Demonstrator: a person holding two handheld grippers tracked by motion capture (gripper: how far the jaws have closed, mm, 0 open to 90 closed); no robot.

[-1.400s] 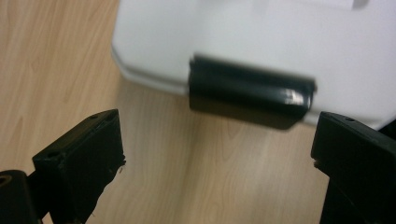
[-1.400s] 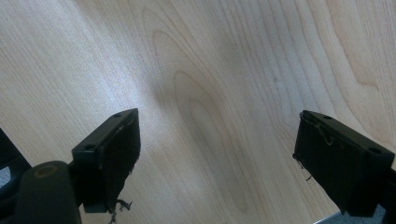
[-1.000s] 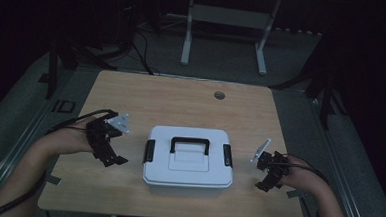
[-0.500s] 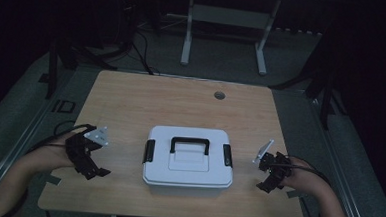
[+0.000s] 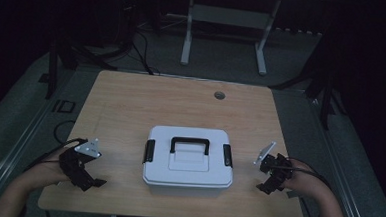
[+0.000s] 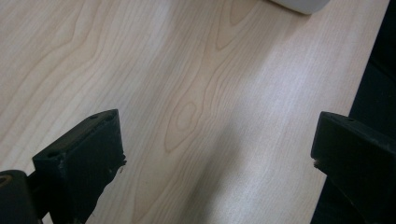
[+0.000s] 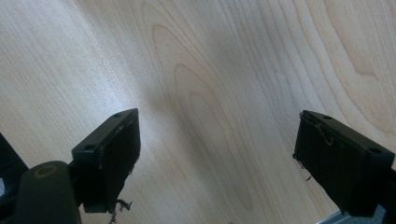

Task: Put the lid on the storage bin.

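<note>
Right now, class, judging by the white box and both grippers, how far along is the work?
Done: nothing visible; the white box sits shut on the table, its black handle lying flat and side latches down. In hand: nothing; the left gripper and right gripper rest open on either side, apart from it. Left: presumably the whole handling of the box.

One white box (image 5: 188, 158), two grippers (image 5: 85, 170).

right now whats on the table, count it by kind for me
white box with black handle: 1
black side latches on the box, left latch, right latch: 2
hand-held grippers, left gripper, right gripper, both open: 2
round grommet in the tabletop: 1
total: 6
</note>
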